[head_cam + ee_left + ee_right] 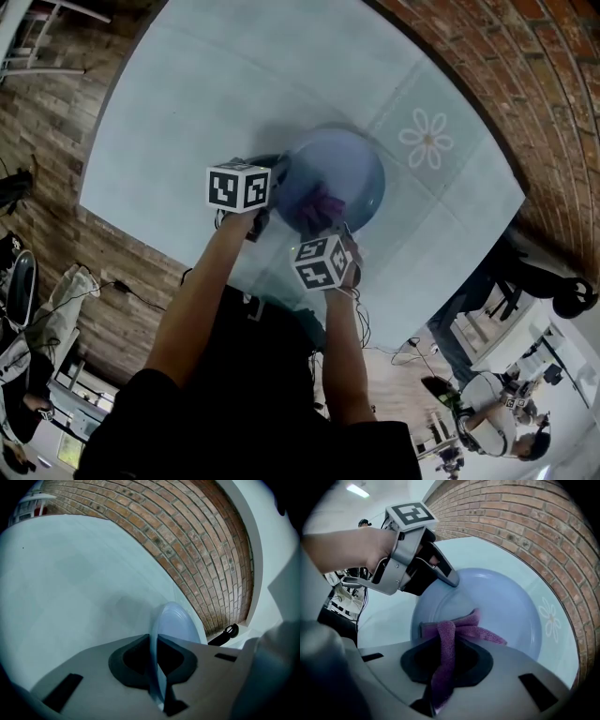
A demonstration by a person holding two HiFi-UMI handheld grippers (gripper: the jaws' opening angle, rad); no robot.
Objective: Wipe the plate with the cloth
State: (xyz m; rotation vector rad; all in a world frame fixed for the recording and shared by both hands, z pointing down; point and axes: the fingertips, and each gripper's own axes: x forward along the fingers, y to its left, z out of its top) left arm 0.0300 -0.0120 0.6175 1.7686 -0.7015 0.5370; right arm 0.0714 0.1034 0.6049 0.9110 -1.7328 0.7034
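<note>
- 2 grippers meet at the pale blue plate (354, 169), which sits on the light surface (216, 84) beside a brick wall (487, 56).
- My left gripper (157, 667) has its jaws clenched on the plate's rim, which runs edge-on between them.
- My right gripper (445, 667) has its jaws clamped on the purple cloth (461, 630), whose free end lies on the plate's inner face.
- 1 flower print (427, 139) marks the surface just beside the plate.

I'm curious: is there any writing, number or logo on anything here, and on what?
No readable words, numbers or brands anywhere.
Left cube and right cube: only black-and-white square patterns, no letters.
Tablecloth: a white flower drawing, no text.
</note>
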